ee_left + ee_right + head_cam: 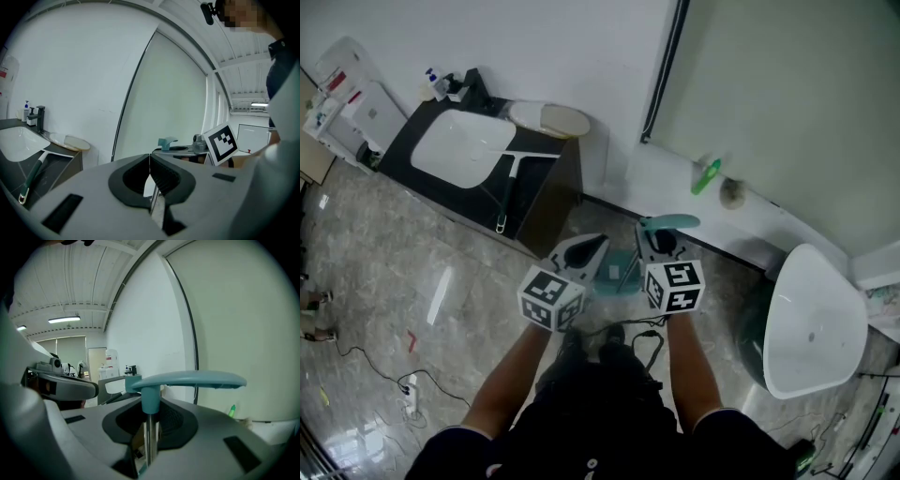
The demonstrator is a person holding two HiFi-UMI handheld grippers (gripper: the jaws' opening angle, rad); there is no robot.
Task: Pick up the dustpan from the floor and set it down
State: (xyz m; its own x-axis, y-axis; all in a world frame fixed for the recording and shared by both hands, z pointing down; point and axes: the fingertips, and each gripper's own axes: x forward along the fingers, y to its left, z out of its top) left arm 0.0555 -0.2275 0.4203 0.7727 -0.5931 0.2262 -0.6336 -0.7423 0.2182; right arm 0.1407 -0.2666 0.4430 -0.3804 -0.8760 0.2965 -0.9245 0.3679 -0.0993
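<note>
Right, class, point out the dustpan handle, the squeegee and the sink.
dustpan handle (pixel 187 379), right gripper view, on the teal top grip.
squeegee (pixel 508 187), head view, on its shaft.
sink (pixel 459 148), head view, on the bare basin.

Two hand-held grippers (pixel 598 244) (pixel 661 242), one dustpan (pixel 673 223), one squeegee (pixel 508 187), one sink (pixel 459 150).

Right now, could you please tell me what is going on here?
A person holds a hand-held gripper in each hand. The right hand-held gripper is shut on the metal pole of a teal dustpan, just under its top handle. The dustpan hangs low in front of the person, and I cannot tell whether it touches the floor. The left hand-held gripper is shut on nothing, beside it.
</note>
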